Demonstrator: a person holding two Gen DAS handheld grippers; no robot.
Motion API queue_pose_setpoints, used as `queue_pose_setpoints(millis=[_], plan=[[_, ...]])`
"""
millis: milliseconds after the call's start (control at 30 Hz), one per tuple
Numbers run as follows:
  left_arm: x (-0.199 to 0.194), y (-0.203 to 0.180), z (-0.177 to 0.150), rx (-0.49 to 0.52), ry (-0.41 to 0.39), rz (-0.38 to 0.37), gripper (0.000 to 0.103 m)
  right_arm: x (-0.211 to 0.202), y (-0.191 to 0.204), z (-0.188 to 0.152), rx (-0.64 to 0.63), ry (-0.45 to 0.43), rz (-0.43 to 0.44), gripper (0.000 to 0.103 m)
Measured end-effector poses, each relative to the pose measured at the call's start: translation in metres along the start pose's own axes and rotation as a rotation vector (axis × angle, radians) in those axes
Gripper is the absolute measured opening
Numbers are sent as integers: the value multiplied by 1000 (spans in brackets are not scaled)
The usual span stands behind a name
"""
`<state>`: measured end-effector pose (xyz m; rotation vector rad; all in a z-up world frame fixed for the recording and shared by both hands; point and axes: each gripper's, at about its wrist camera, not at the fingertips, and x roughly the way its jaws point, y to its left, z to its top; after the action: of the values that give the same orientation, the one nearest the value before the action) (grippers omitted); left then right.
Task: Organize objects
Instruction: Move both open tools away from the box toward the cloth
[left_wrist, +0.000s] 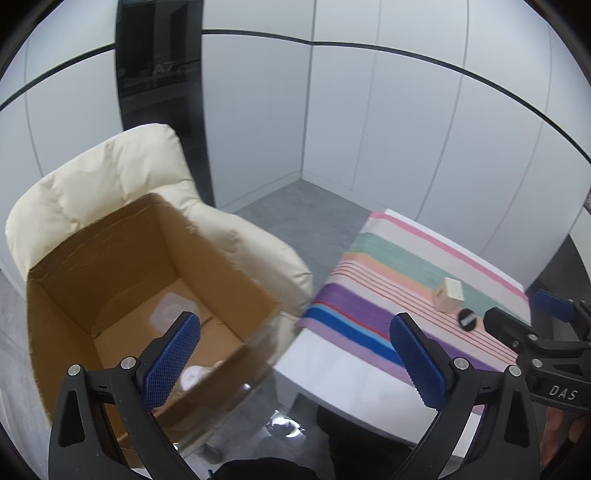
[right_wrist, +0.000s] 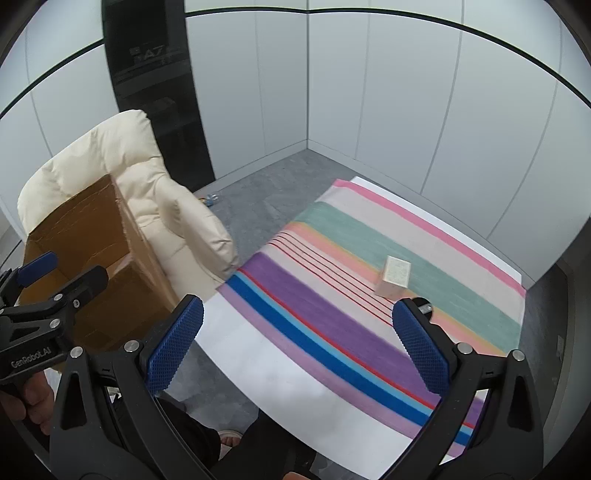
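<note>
An open cardboard box rests on a cream armchair; a clear lidded container and a white round item lie inside it. My left gripper hangs open at the box's right rim, nothing between its fingers. On the striped cloth stands a small beige box next to a black round object. My right gripper is open over the cloth, the beige box just beyond its right finger, which partly hides the black object.
The cloth covers a white table beside the armchair. The box shows at left in the right wrist view. Grey floor and white wall panels lie behind, with a dark tall panel. Small litter lies on the floor.
</note>
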<state>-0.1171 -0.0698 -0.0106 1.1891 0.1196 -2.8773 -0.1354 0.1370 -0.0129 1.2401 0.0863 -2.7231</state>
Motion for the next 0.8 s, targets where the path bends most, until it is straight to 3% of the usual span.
queue_pose_setpoints(millis=[800], plan=[[11, -94, -4, 131, 26, -119, 103, -28, -99, -36, 143, 10, -119, 103]])
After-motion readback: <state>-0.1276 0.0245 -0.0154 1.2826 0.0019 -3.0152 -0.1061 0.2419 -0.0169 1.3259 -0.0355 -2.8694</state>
